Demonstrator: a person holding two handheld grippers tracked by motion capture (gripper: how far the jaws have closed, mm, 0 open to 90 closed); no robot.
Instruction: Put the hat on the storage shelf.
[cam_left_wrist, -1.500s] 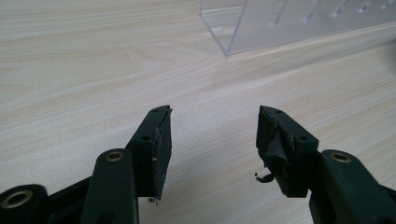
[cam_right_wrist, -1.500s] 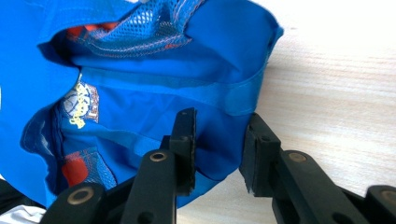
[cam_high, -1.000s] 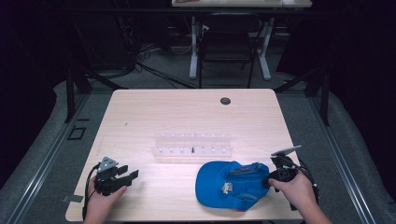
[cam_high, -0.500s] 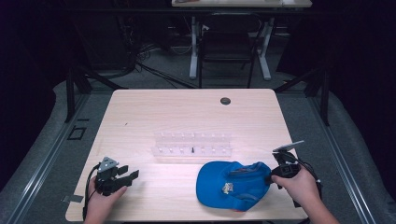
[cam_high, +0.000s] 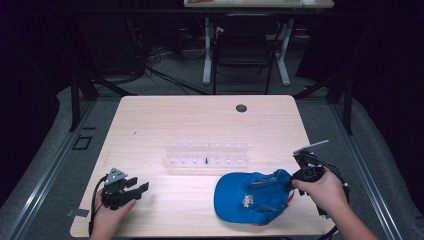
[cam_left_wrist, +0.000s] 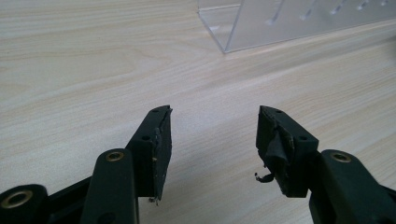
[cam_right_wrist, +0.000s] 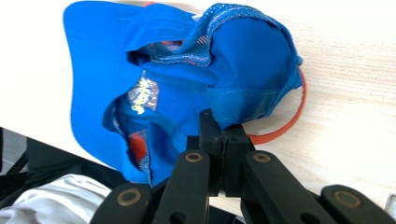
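High view is showing the right gripper (cam_high: 295, 179) pinching the blue cap (cam_high: 250, 197) lying near the table's (cam_high: 200, 120) front edge, not yet lifted, while the left gripper (cam_high: 135, 186) is resting spread and empty.

Blue fabric cap (cam_high: 250, 197): I've dragged it slightly toward the worktop's right edge.
Right gripper (cam_high: 291, 183): I've drawn it rightward, jaws pinching the cap's rim.

Dim lab: cables (cam_high: 150, 65) on floor, bare desk frames (cam_high: 245, 45).
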